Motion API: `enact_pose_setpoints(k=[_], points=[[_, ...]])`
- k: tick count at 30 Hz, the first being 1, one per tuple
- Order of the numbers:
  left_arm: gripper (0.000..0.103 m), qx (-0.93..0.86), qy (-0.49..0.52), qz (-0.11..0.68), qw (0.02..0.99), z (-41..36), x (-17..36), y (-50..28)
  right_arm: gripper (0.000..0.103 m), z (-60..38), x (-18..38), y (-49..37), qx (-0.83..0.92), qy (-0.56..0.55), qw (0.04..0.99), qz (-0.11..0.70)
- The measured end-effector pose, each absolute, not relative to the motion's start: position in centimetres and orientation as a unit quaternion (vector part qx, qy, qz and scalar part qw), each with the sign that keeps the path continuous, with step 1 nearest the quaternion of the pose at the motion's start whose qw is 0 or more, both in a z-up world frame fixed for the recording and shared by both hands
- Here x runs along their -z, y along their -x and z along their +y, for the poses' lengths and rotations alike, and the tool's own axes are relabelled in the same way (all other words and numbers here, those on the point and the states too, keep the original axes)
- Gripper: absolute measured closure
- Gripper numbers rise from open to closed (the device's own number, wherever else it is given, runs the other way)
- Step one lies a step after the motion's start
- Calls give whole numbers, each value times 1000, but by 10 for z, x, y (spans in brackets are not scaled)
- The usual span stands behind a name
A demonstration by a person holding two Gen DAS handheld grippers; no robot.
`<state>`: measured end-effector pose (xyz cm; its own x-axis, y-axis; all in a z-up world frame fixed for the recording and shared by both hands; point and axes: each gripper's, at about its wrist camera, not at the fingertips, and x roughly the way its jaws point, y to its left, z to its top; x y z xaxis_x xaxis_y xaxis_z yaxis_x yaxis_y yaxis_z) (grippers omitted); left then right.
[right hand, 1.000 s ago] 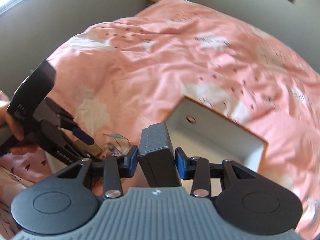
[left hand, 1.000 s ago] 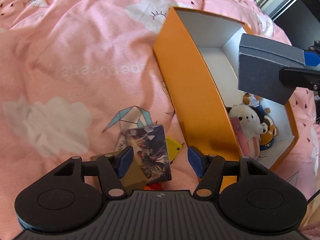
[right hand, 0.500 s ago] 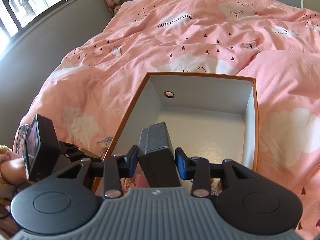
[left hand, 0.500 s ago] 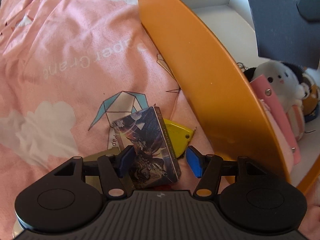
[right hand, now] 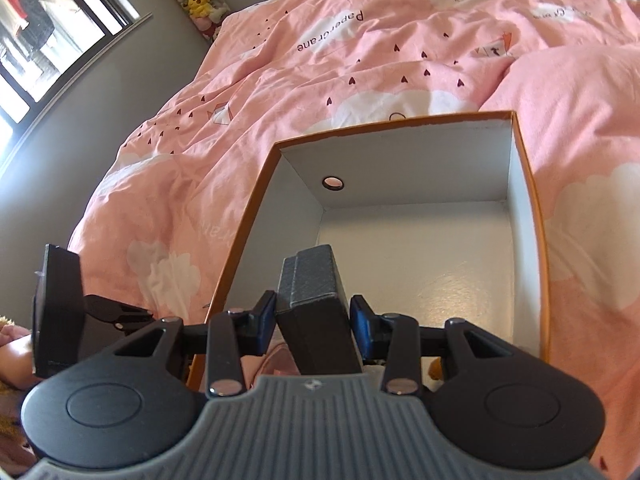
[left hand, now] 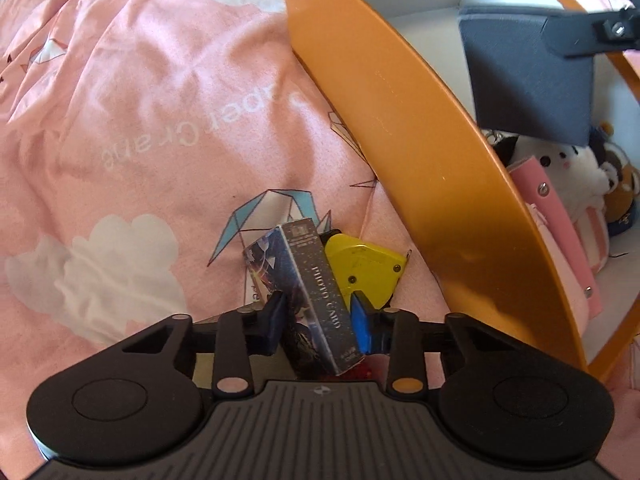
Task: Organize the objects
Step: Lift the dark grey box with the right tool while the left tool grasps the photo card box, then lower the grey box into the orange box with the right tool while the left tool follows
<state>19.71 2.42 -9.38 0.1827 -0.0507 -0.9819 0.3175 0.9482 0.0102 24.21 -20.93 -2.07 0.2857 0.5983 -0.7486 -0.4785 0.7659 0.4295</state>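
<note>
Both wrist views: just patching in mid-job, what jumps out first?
The big orange cardboard box with white inside sits open on the pink printed bedspread, plush toys piled at one end. The right gripper holds a dark grey rectangular case over the box, while the left gripper, jaws just closing, clamps a dark photo card box beside a yellow tape measure.

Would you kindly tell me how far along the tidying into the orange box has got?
Done: plush toys and a pink item already sit in the orange box. In hand: the right hand-held gripper holds a dark grey box over it; the left hand-held gripper has just closed around the photo card box. Left: the yellow tool on the bed.
</note>
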Motion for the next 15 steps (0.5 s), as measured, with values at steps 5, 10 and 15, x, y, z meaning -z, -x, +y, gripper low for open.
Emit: enact_pose_setpoints(k=[5, 10, 15], points=[[71, 104, -72, 638, 760, 41, 87, -199, 61, -193, 38, -258, -318, -67, 790, 520], [71, 84, -35, 647, 757, 40, 97, -211, 61, -180, 57, -268, -299, -59, 786, 538], [70, 72, -25, 645, 760, 40, 103, -217, 60, -179, 59, -271, -296, -61, 790, 533]])
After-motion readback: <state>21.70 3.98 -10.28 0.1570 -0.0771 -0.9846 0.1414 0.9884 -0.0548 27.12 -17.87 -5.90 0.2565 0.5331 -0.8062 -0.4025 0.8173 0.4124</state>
